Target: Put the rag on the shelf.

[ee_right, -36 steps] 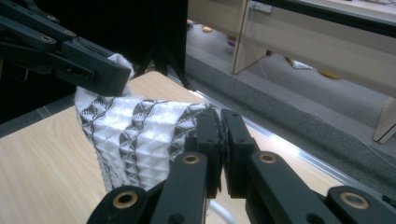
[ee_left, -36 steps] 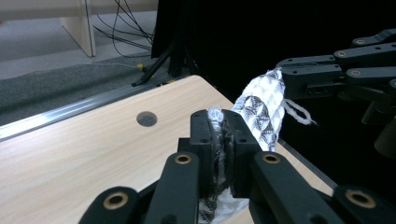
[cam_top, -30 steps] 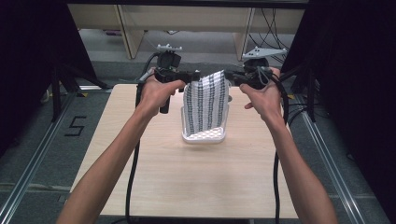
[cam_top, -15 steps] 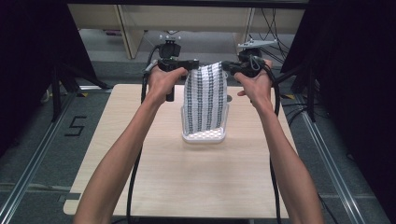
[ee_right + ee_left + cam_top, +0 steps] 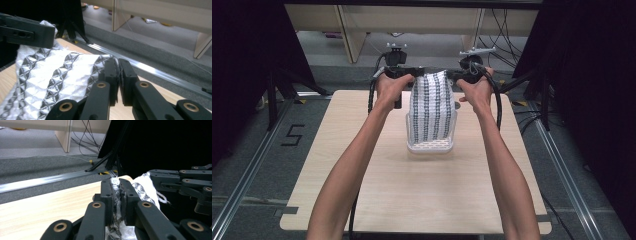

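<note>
Both fingers point(image 5: 110, 195) of each gripper pinch the cloth's point(image 5: 431, 105) top corners; its lower end hides the basket's point(image 5: 430, 146) interior at 12 o'clock on the table point(image 5: 362, 200).

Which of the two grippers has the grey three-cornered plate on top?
The right gripper, holding the patterned cloth at its right top corner; the left gripper carries a small black mount instead.

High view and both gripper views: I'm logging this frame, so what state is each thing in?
Patterned cloth: lifted, stretched between both grippers, lower end in the basket.
White basket: upright on the table.
Left gripper: shut on the cloth's corner.
Right gripper: shut on the cloth's other corner.
</note>
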Tool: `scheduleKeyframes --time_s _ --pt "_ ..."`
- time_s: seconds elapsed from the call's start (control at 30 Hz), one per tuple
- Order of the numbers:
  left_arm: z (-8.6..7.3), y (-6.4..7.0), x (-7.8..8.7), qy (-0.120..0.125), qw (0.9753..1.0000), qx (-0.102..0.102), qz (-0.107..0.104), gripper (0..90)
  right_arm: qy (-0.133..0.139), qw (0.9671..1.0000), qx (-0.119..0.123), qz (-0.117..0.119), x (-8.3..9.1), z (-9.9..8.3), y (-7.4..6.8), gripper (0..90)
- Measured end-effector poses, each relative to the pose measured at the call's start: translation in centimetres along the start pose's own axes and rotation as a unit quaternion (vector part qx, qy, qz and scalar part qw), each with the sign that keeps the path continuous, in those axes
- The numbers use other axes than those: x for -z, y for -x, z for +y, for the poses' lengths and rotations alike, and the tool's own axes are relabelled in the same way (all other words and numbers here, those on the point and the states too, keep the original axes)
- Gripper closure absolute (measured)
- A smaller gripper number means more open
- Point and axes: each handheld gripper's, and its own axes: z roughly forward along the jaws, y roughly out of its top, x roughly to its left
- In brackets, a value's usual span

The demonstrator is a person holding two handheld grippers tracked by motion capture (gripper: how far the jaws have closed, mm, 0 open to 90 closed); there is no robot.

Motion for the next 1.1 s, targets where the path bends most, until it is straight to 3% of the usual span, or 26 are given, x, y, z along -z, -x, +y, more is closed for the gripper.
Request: scheduleKeyframes --time_s 0.47,0.5,0.53,0.57,0.6,0.63,0.77,1.1 --pt "-1.7 -1.8 -2.0 -0.024 0.9995 0.018 0.010 76.9 -0.036 0.9992 -0.004 -0.018 -2.6 -1.6 0.5 83.4" --pt "-2.1 -2.0 -2.3 -0.042 0.9989 0.018 0.012 74.6 -0.033 0.9993 -0.005 -0.018 -2.8 -1.8 0.5 81.7" --pt "-2.1 -2.0 -2.3 -0.042 0.9989 0.018 0.012 69.8 -0.033 0.9993 -0.005 -0.018 -2.8 -1.8 0.5 81.7" --pt "-2.2 -2.1 -2.5 -0.057 0.9982 0.016 0.010 60.8 -0.038 0.9989 -0.012 -0.023 -3.0 -2.2 0.6 78.3" --pt "-2.3 -2.2 -2.6 -0.069 0.9974 0.015 0.013 60.8 -0.038 0.9989 -0.012 -0.023 -3.0 -2.2 0.6 78.3" --pt "-2.4 -2.3 -2.6 -0.065 0.9975 0.015 0.023 56.5 -0.038 0.9989 -0.015 -0.024 -3.1 -2.3 0.7 76.8" --pt "-2.5 -2.2 -2.6 -0.061 0.9977 0.020 0.020 53.0 -0.034 0.9990 -0.016 -0.024 -2.8 -2.2 0.9 73.8" --pt "-2.3 -1.3 -1.6 -0.062 0.9980 0.001 0.014 51.6 -0.026 0.9994 -0.021 -0.010 -1.6 -2.0 1.1 70.4"
